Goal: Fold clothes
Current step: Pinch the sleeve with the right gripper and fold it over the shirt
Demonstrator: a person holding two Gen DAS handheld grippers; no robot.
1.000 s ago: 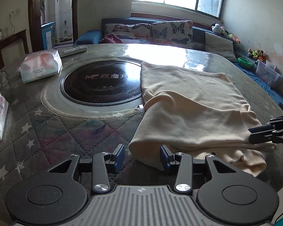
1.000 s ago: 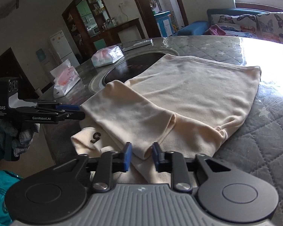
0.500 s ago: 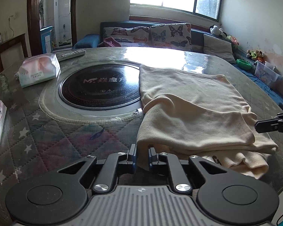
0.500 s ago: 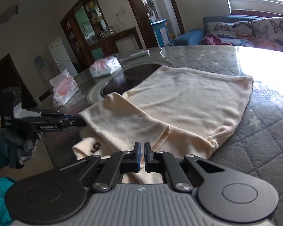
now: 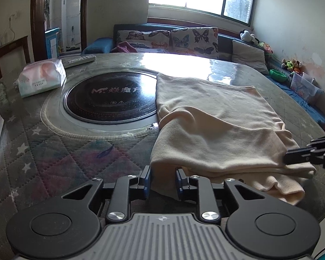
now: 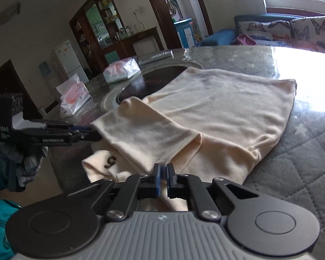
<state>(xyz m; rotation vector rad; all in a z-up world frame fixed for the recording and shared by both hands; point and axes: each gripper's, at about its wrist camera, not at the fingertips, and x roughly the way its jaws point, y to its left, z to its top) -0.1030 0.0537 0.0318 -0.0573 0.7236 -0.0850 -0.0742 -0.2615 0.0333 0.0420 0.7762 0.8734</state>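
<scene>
The cream garment (image 5: 216, 127) lies part-folded on the right of the quilted table (image 5: 54, 156), its near end drooping over the edge. The step looks like gripping the near corners. The left gripper (image 5: 162, 178) straddles cloth, jaws apart; the right gripper (image 6: 163, 178) pinches its fold. Next, the left should close, then both lift together.

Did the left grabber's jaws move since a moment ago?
Yes. The left gripper had its jaws nearly shut at the cream garment's near corner; now they stand apart around it. The round cooktop looks unmoved.
</scene>
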